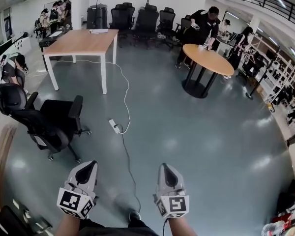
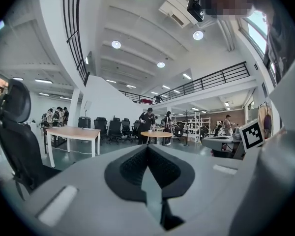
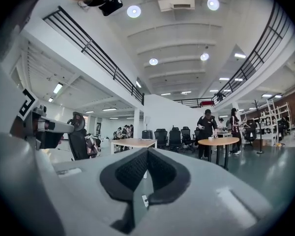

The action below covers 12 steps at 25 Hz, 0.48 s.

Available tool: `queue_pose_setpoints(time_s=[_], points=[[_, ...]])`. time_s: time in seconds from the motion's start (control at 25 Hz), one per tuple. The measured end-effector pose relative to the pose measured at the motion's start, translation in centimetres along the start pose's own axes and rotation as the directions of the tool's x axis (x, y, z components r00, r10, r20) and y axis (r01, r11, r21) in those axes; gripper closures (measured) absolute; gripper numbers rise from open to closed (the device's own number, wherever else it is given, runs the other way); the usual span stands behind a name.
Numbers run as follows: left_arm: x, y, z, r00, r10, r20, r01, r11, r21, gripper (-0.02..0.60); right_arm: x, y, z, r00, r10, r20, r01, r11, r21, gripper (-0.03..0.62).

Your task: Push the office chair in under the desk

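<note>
A black office chair [image 1: 51,122] stands on the grey floor at the left, away from the desk. The rectangular wooden desk [image 1: 81,41] with white legs is farther back. My left gripper [image 1: 92,167] is shut and holds nothing, low in the head view, to the right of and nearer than the chair. My right gripper [image 1: 165,170] is shut and empty beside it. In the left gripper view the chair [image 2: 17,141] shows at the left edge and the desk [image 2: 73,133] beyond my shut gripper [image 2: 147,148]. The right gripper view shows the desk [image 3: 132,142] past my shut gripper [image 3: 147,151].
A white cable with a power strip [image 1: 114,126] runs across the floor from the desk toward me. A round wooden table [image 1: 207,59] stands at the right with people by it. Several black chairs [image 1: 137,18] line the back wall. Another black chair [image 1: 7,95] is at the far left.
</note>
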<state>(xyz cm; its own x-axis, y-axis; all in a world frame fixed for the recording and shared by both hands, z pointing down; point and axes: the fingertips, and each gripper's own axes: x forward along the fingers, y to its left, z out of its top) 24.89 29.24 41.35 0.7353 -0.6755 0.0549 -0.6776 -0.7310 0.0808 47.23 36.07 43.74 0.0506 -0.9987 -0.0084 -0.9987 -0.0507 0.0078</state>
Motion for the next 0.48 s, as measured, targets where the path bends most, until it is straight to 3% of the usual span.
queue_pose_setpoints(time_s=[0.16, 0.28, 0.36, 0.48], points=[[-2.4, 6.1, 0.6, 1.000, -0.008, 0.025, 0.009, 1.000, -0.007, 0.565, 2.0, 5.4, 0.1, 1.000, -0.023, 0.000, 0.023, 1.000, -0.011, 0.603], [-4.7, 11.5, 0.1, 1.000, -0.015, 0.014, 0.015, 0.999, 0.038, 0.563, 4.2, 11.2, -0.6, 0.999, -0.037, -0.001, 0.037, 0.999, 0.003, 0.603], [-6.4, 14.8, -0.3, 1.000, -0.027, 0.001, 0.027, 0.996, 0.080, 0.563, 5.8, 15.7, -0.7, 1.000, -0.027, 0.010, 0.027, 1.000, 0.006, 0.603], [-9.1, 19.7, 0.1, 0.999, -0.040, 0.010, 0.039, 0.997, 0.060, 0.563, 8.1, 22.5, 0.2, 1.000, 0.009, 0.030, -0.008, 1.000, -0.026, 0.603]])
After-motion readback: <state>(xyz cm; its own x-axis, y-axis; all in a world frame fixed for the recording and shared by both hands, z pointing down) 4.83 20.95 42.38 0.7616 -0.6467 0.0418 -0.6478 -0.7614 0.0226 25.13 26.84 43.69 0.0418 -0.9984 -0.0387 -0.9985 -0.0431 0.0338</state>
